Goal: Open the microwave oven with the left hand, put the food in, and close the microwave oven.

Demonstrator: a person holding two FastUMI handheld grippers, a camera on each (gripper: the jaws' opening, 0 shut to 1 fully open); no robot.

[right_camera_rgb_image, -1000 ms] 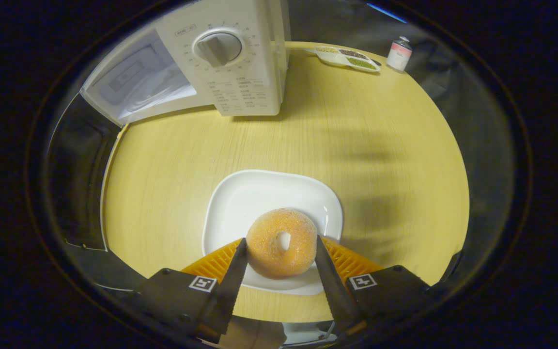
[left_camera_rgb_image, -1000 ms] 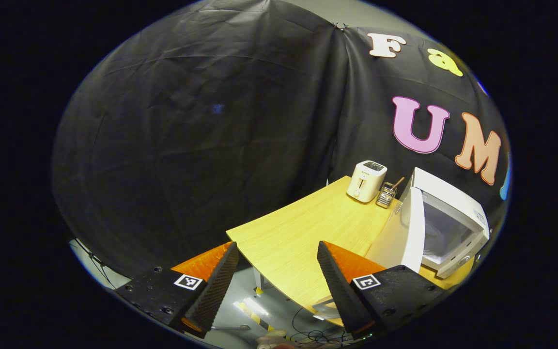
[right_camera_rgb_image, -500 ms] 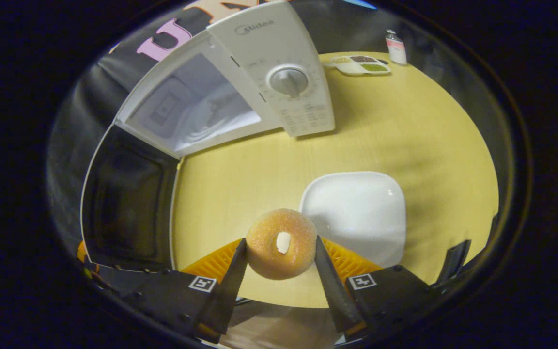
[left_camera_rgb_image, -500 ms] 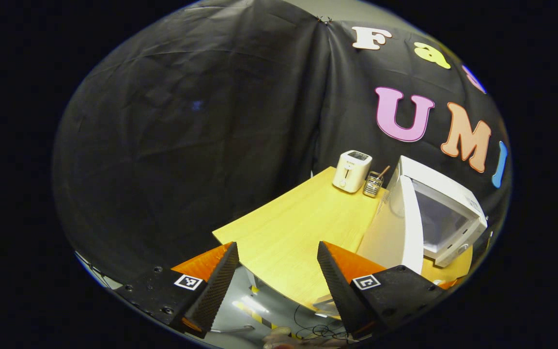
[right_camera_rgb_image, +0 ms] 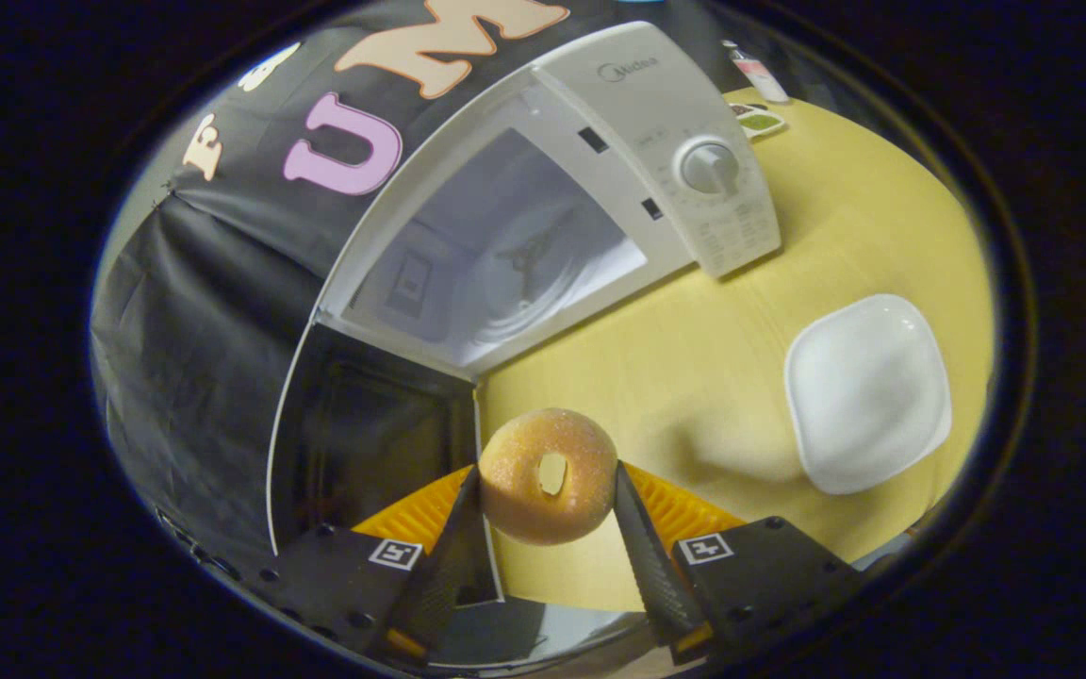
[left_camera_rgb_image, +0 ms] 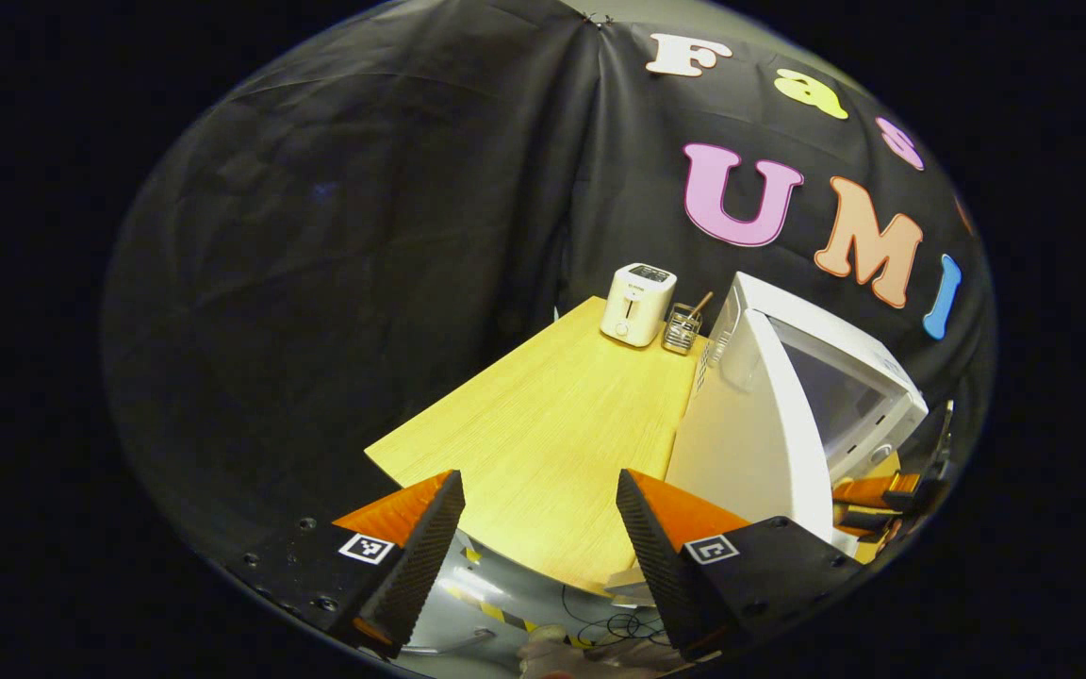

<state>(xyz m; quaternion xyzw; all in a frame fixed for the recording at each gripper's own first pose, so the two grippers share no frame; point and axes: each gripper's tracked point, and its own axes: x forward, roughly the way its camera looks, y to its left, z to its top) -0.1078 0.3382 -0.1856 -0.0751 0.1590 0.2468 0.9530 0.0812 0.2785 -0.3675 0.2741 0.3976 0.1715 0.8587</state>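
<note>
The right tongs (right_camera_rgb_image: pixel 548 509) clamp the doughnut (right_camera_rgb_image: pixel 548 474) aloft before the microwave oven (right_camera_rgb_image: pixel 543 203), whose door (right_camera_rgb_image: pixel 373 453) hangs wide for loading, while the left tongs (left_camera_rgb_image: pixel 538 528) wait agape, empty, aside.

Wooden table (right_camera_rgb_image: pixel 694 377) carries microwave (right_camera_rgb_image: pixel 694 123), door open; white plate (right_camera_rgb_image: pixel 868 391) near its front; sectioned dish (right_camera_rgb_image: pixel 758 118) and small bottle (right_camera_rgb_image: pixel 755 71) at far edge. Behind microwave: toaster (left_camera_rgb_image: pixel 637 304), just beside it wire holder (left_camera_rgb_image: pixel 682 332).
</note>
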